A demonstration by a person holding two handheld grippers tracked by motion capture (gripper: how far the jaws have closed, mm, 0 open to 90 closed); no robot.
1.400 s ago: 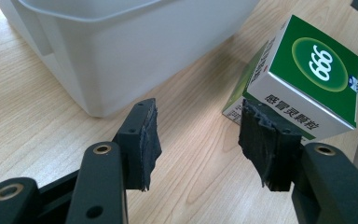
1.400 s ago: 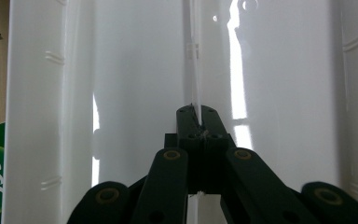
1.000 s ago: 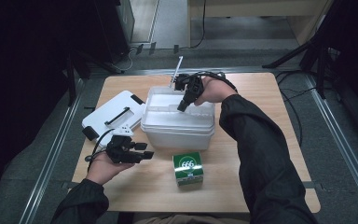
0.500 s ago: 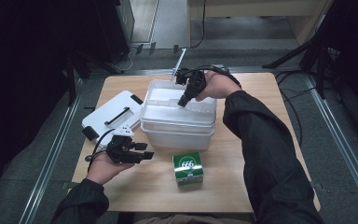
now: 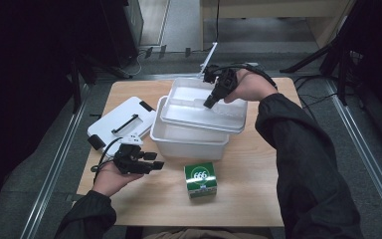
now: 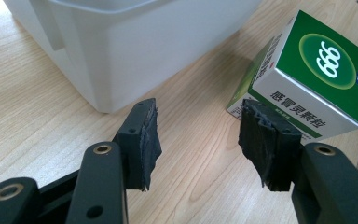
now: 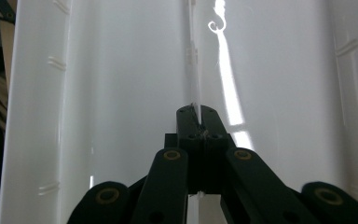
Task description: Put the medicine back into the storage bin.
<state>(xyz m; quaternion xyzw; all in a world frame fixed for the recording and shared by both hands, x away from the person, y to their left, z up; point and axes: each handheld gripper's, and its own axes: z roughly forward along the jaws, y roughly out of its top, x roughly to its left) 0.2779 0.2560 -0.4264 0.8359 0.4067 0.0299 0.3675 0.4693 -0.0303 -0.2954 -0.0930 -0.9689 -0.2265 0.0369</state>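
A white plastic bin [image 5: 189, 142] stands mid-table. Above it hangs a clear inner tray [image 5: 194, 115], raised and slightly tilted. My right gripper [image 5: 210, 102] is shut on the tray's thin upright middle rib [image 7: 193, 70], and in the right gripper view the jaws of the right gripper [image 7: 197, 112] meet on that rib. A green and white box marked 666 [image 5: 200, 180] sits in front of the bin. My left gripper [image 5: 153, 165] rests low at the front left, open, with its jaws toward the box [image 6: 307, 79] and only bare table between them [image 6: 198, 140].
The bin's white lid with a black handle [image 5: 122, 122] lies flat to the left of the bin. The bin's near corner [image 6: 121, 51] is close to my left gripper. Wooden tabletop [image 5: 248, 199] extends in front and to the right.
My right gripper has risen and drifted slightly right, lifting the clear tray up out of the bin. The left gripper and the green box have stayed put.
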